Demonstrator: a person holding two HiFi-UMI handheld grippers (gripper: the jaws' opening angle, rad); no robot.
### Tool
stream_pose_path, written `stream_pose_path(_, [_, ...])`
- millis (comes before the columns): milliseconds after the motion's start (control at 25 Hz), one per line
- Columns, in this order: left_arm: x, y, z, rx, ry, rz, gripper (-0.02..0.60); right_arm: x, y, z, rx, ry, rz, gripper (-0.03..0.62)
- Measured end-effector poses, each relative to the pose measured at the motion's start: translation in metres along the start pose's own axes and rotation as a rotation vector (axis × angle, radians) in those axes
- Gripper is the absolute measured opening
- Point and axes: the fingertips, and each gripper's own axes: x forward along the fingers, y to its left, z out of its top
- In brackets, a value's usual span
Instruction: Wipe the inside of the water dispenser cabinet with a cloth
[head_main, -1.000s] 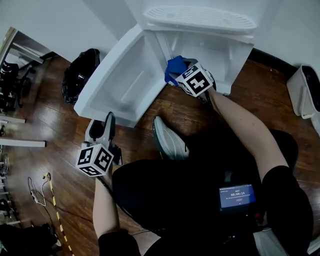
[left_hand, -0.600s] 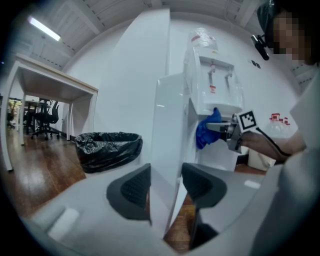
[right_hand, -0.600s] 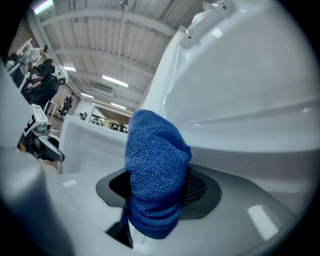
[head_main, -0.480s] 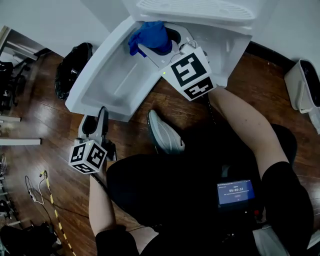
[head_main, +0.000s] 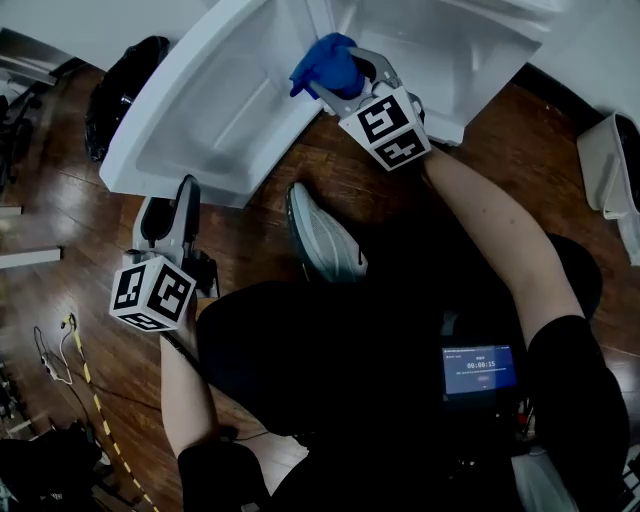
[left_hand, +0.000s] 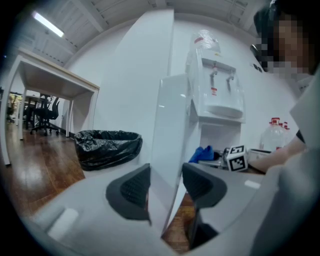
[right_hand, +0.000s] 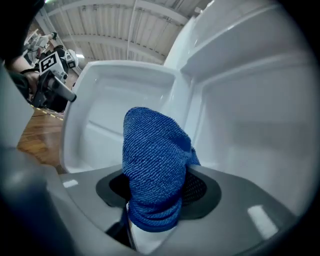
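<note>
The white water dispenser cabinet (head_main: 440, 60) stands at the far side, its door (head_main: 200, 110) swung wide to the left. The left gripper (head_main: 168, 205) has kept its place on the door's near edge, its jaws narrow and clamped on the panel, so the opening stays clear. The right gripper (head_main: 340, 72) has just risen from the cabinet's low near lip to the hinge side. It is closed on the bunched blue cloth (head_main: 325, 65), which sits at the left edge of the opening. I judge this a stroke up that side, with the far and right walls likely still to wipe.

The right gripper view shows the cloth (right_hand: 152, 170) pinched between the pads, pointing at the seam where door meets cabinet. Contact with the surface cannot be told. Only the left gripper view shows the taps (left_hand: 220, 77) above and a black rubbish bag (left_hand: 107, 145) far left
</note>
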Motion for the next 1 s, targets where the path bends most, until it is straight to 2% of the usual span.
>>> stream_pose_path(200, [0.0, -0.003, 0.001, -0.018, 0.006, -0.003, 0.204, 0.01, 0.025, -0.081, -0.026, 0.246, 0.074, 0.232])
stream_pose_path(280, [0.001, -0.001, -0.001, -0.019, -0.006, -0.011, 0.204, 0.012, 0.038, -0.115, -0.057, 0.36, 0.119, 0.232])
stream_pose_path(360, [0.002, 0.0, -0.002, -0.019, -0.007, -0.011, 0.204, 0.012, 0.051, -0.129, -0.12, 0.423, 0.146, 0.233])
stream_pose_path(440, [0.005, 0.0, -0.001, -0.017, -0.006, -0.013, 0.204, 0.012, 0.068, -0.124, -0.165, 0.449, 0.195, 0.233])
stream_pose_path(560, [0.006, -0.002, -0.001, -0.015, -0.002, -0.018, 0.204, 0.005, 0.125, -0.099, -0.172, 0.456, 0.37, 0.233])
stream_pose_path(640, [0.006, -0.003, -0.002, -0.013, 0.0, -0.019, 0.204, 0.002, 0.167, -0.076, -0.238, 0.435, 0.468, 0.233])
stream_pose_path(760, [0.008, -0.004, -0.005, -0.011, 0.001, -0.016, 0.204, 0.005, 0.212, -0.046, -0.346, 0.404, 0.555, 0.229])
stream_pose_path(880, [0.009, -0.004, -0.007, -0.017, 0.001, -0.011, 0.204, 0.0, 0.246, -0.024, -0.355, 0.397, 0.649, 0.229])
stream_pose_path(1000, [0.008, -0.002, -0.004, -0.025, 0.005, -0.015, 0.204, -0.01, 0.274, -0.025, -0.312, 0.48, 0.7, 0.23])
